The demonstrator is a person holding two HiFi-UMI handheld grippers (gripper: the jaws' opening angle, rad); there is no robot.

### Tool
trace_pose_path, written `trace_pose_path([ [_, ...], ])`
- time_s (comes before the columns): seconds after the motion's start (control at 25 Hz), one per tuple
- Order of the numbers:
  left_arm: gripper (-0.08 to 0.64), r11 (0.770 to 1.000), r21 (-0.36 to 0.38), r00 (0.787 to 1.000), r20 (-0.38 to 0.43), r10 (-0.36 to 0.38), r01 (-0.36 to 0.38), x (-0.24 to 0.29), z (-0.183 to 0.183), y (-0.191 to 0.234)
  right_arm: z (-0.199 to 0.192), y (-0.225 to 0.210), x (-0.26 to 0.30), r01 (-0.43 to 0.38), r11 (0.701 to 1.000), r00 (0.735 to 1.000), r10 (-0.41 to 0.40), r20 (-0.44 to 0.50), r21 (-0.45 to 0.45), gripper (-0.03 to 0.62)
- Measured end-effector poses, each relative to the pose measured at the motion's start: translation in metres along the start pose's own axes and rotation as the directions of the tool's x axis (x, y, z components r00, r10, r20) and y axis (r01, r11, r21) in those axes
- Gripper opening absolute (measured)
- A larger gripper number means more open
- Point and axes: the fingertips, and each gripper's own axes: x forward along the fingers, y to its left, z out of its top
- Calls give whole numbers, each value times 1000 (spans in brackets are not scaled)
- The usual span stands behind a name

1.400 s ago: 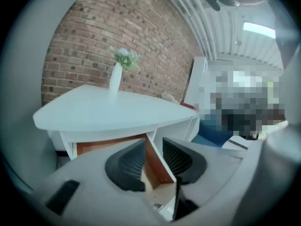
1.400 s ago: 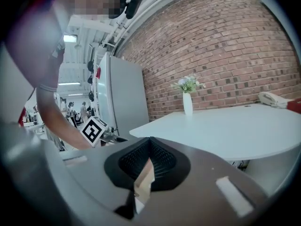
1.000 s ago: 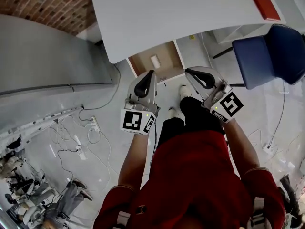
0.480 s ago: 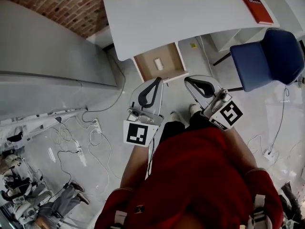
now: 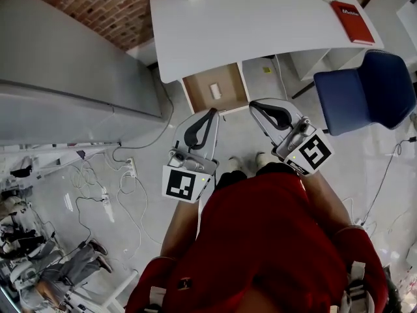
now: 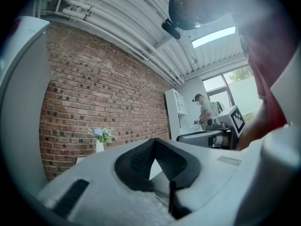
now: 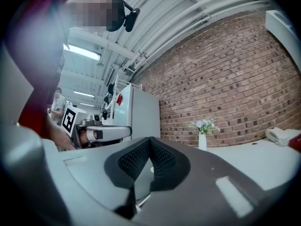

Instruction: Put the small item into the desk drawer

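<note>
Lying beyond left tool (image 5: 212, 112), in drawer (image 5: 195, 87): item (image 5: 215, 90)

Open drawer (image 5: 229, 82) clear of desk (image 5: 260, 18)

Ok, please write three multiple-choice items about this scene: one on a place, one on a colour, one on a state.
1. Where does the small white rectangular item lie?
A) on the white desk top
B) inside the open wooden drawer
C) on the floor

2. What colour is the padded chair at the right?
A) blue
B) green
C) yellow

3. How do the jaws of the left gripper stand?
A) wide apart
B) closed on the item
C) together, nothing between them

Answers: 1 B, the item rests on the drawer's brown bottom. 2 A, seat and back are blue. 3 C, the left gripper view shows the pads meeting on nothing.
</note>
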Motion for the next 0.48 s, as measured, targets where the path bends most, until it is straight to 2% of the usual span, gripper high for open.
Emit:
trace_pose_path([
  [0.48, 3, 1000, 22, 1000, 2, 19, -19, -5, 10, -6, 9, 7, -8, -19, 1000, 1000, 19, 9, -11, 11],
])
